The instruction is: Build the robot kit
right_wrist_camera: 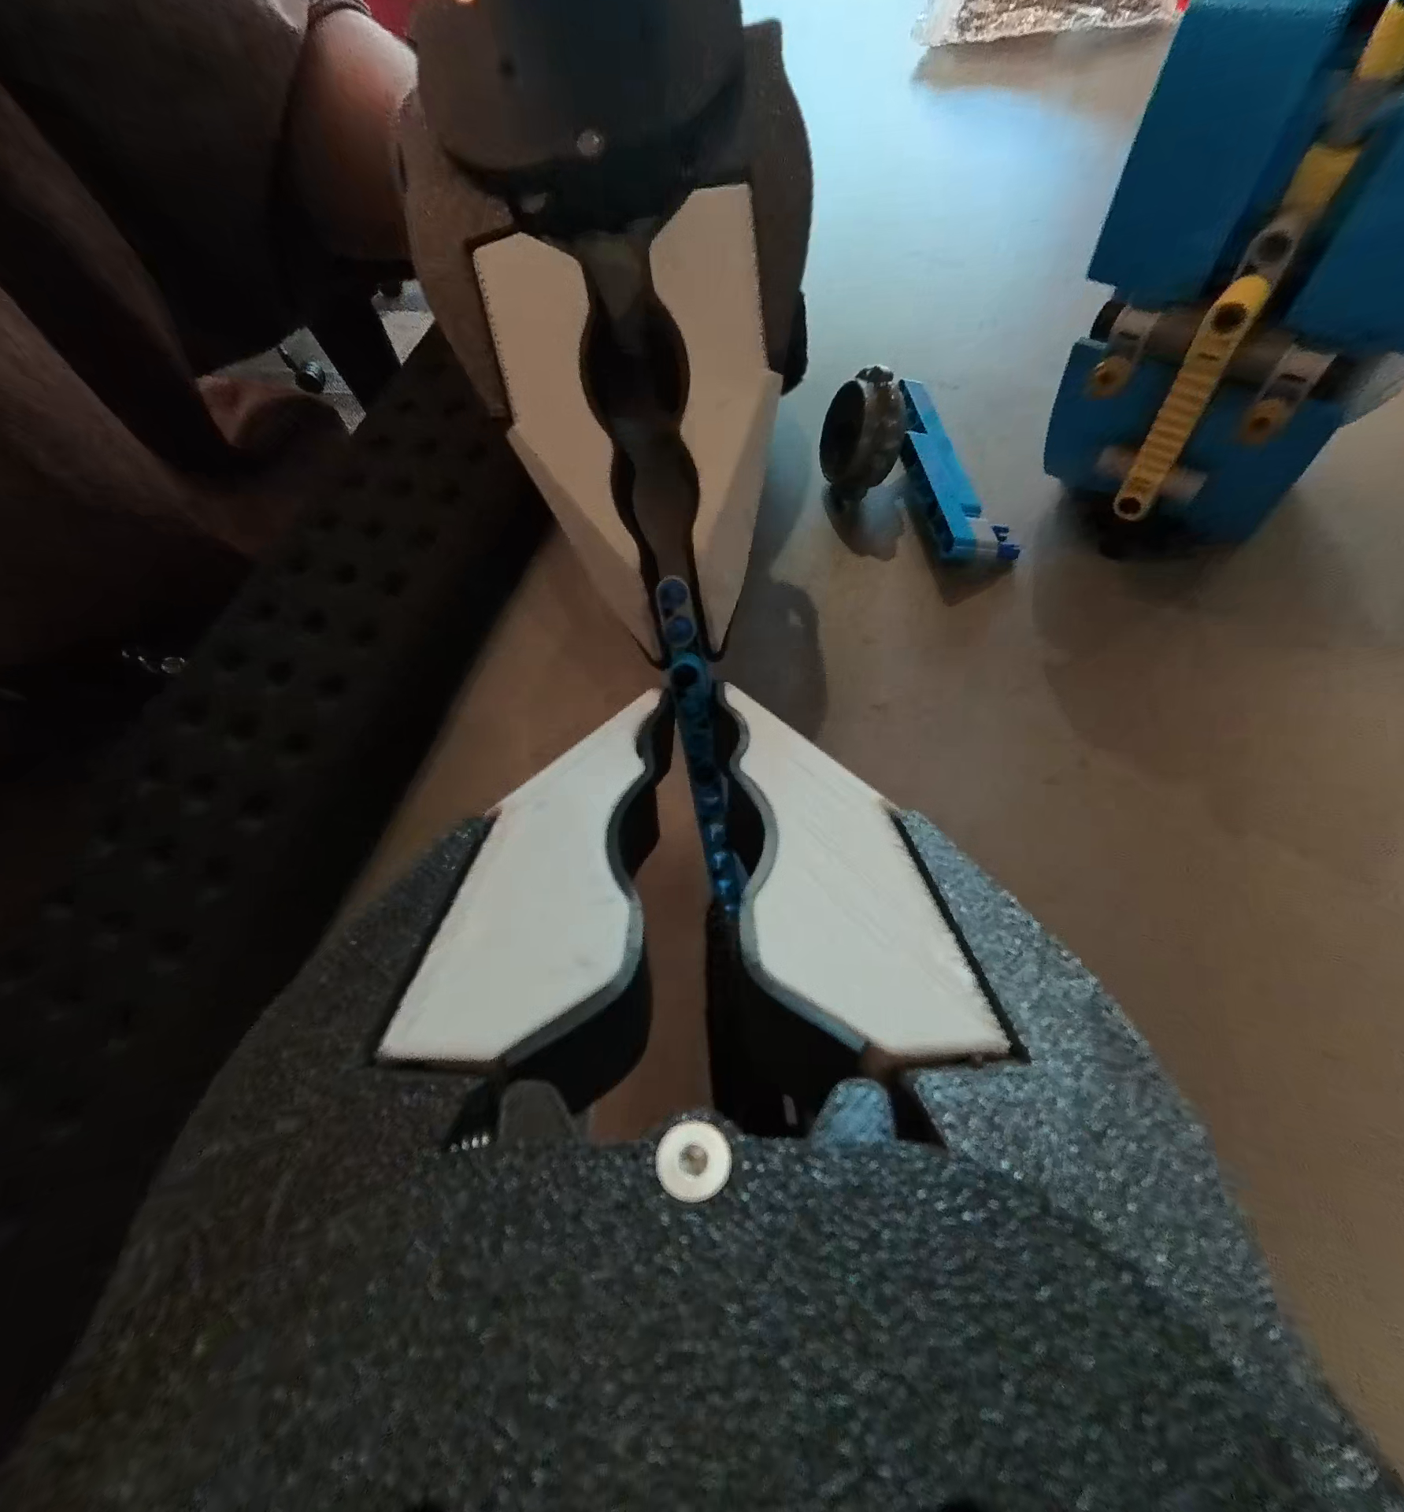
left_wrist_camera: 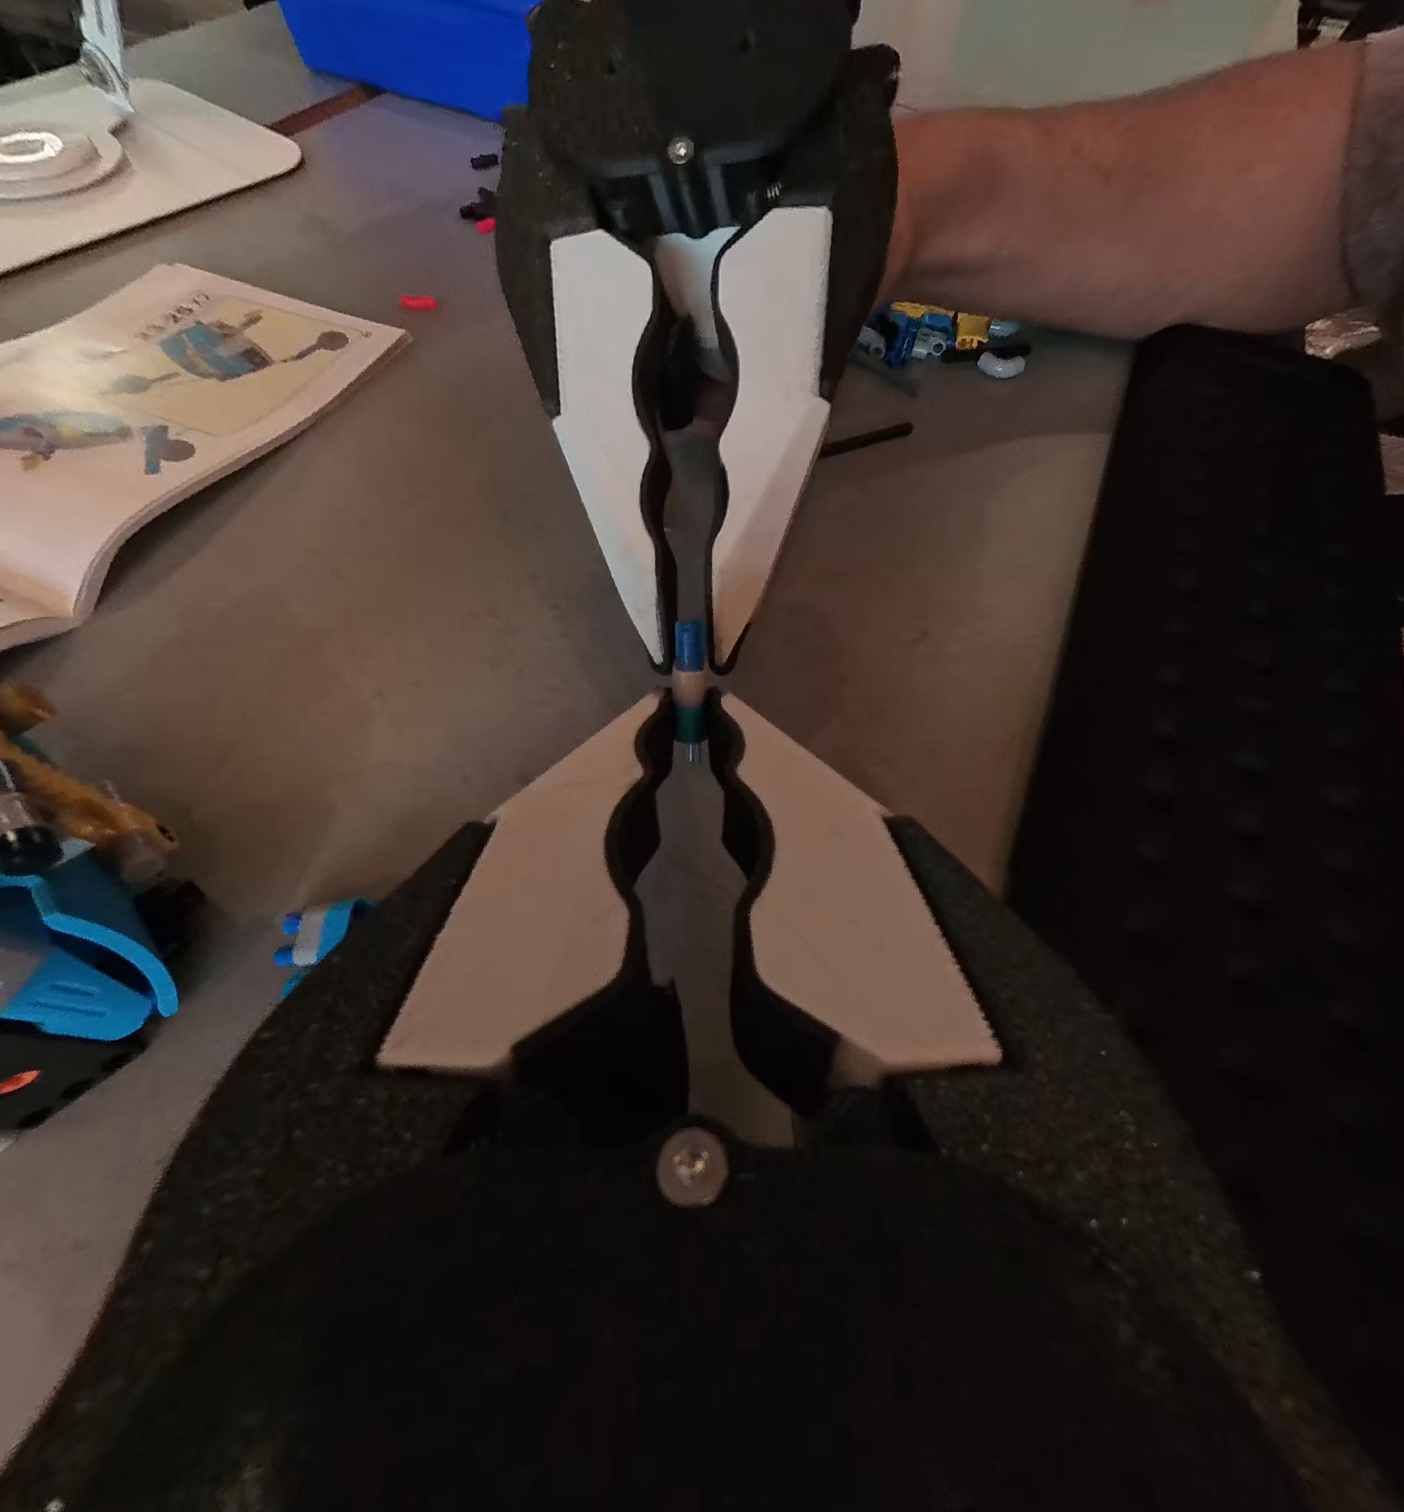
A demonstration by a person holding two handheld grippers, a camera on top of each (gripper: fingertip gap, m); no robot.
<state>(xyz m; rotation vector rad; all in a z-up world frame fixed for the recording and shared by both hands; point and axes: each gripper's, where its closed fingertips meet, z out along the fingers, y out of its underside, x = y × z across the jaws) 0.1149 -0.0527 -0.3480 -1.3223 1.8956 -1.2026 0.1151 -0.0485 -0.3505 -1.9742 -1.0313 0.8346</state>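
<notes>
1. The two grippers meet tip to tip above the worktop (left_wrist_camera: 355, 695), each pointing straight at the other along one line.
2. The left gripper (left_wrist_camera: 688, 720) is pressed almost together, pinching a small teal piece (left_wrist_camera: 688, 724) at its very tips; a tan pin (left_wrist_camera: 688, 679) sticks out forward from it.
3. The right gripper (right_wrist_camera: 694, 712) is likewise nearly closed, pinching a long blue holed beam (right_wrist_camera: 711, 818) that runs lengthwise between its fingers, with its end hole showing past the tips.
4. In the left wrist view the far gripper's tips grip a blue bit (left_wrist_camera: 686, 642) that touches the far end of the tan pin, so the pin's long axis lies along the line joining both grippers.
5. Off to the side lie an open instruction booklet (left_wrist_camera: 150, 409), a blue model (right_wrist_camera: 1255, 286) and a small wheel (right_wrist_camera: 858, 425) with a blue brick (right_wrist_camera: 948, 483).
</notes>
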